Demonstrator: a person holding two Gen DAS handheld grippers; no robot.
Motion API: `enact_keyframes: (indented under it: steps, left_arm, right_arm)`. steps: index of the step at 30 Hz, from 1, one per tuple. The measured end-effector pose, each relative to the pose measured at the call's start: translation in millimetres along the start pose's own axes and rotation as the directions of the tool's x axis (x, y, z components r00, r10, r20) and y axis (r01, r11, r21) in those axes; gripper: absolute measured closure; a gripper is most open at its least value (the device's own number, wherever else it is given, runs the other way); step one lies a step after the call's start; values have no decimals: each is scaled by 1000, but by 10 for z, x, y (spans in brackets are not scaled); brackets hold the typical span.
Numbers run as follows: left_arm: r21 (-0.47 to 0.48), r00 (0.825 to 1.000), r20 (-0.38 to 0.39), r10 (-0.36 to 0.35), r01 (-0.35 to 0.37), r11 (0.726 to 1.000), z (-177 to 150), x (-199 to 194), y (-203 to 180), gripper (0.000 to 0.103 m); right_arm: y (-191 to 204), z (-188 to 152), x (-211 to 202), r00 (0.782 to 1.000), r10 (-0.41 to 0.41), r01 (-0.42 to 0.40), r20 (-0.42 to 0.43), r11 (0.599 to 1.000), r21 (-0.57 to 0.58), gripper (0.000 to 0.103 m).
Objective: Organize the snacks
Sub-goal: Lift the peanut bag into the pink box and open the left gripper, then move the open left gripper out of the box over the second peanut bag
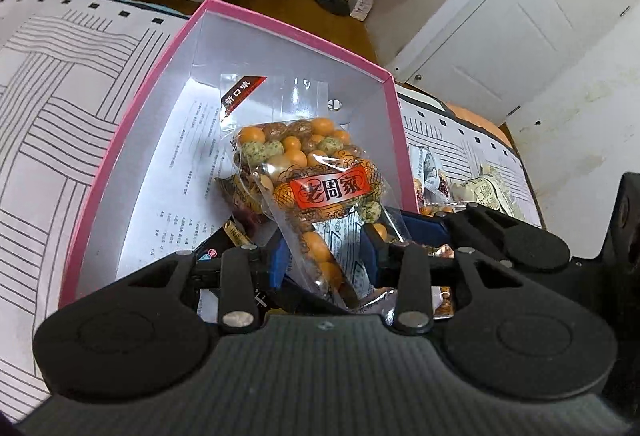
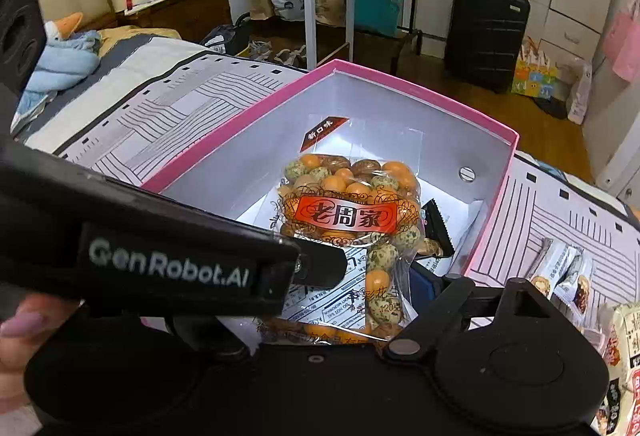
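Note:
A clear bag of orange and green coated peanuts with a red label [image 1: 320,176] stands tilted inside a pink box with a white inside [image 1: 120,140]. My left gripper [image 1: 324,256] is over the near end of the box, its blue-padded fingers on either side of the bag's lower part. In the right wrist view the same bag [image 2: 348,212] sits in the box [image 2: 496,204], and the left gripper's black body crosses in front from the left. My right gripper [image 2: 376,284] is close behind the bag; only its right finger [image 2: 424,280] shows.
The box lies on a bed with a white sheet with black line patterns [image 1: 52,96]. Several small snack packets lie on the sheet right of the box [image 2: 560,272] [image 1: 480,188]. A dark packet [image 2: 436,224] lies in the box. A suitcase [image 2: 484,32] stands beyond.

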State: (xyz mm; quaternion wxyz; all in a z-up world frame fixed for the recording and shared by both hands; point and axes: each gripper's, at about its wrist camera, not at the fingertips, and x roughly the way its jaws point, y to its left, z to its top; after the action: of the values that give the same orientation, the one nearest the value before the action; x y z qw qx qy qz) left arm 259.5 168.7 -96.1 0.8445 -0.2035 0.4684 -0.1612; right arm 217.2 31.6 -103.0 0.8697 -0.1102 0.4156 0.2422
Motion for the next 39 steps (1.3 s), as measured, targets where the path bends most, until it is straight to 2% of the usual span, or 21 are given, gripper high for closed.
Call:
enact_keyframes:
  steps: [7,12,18,27,32,36,39]
  left_arm:
    - [-78,999,-21,-29,27,997,-45,25,152,66]
    - [-74,999,-20,29,-30,997,-104,23,156,66]
    - [9,988,88,125,-127,992,-115,-269,-21,62]
    - [107,982,124,141,-155,982,-181,-770,-406,62]
    - [186,984,130,124,-147,971,-296,-1008,-745,62]
    - [216,988,131,79,-106,971,-346,-1111,-1010,62]
    - [238,991,127,44,-74,968,-385,-1116,-1226,62]
  right_arm:
    - [24,0,41,998,-38,38,-40,999,-2,8]
    - [3,-25,-65,999,-35,36,-31,999,13,7]
    - [96,-74,-344,1000,-14,15,3,997,-70,7]
    - [91,-135,-927,998,-1,8,55,991,-131,7]
    - [-168,-217,-1434,991,-22,39,132,992,-123,7]
    - [-548,-336,-1785,980,-23,32,198,999,-44,7]
    - [-857,-488,-1974,963,-33,28,267,999,23,7]
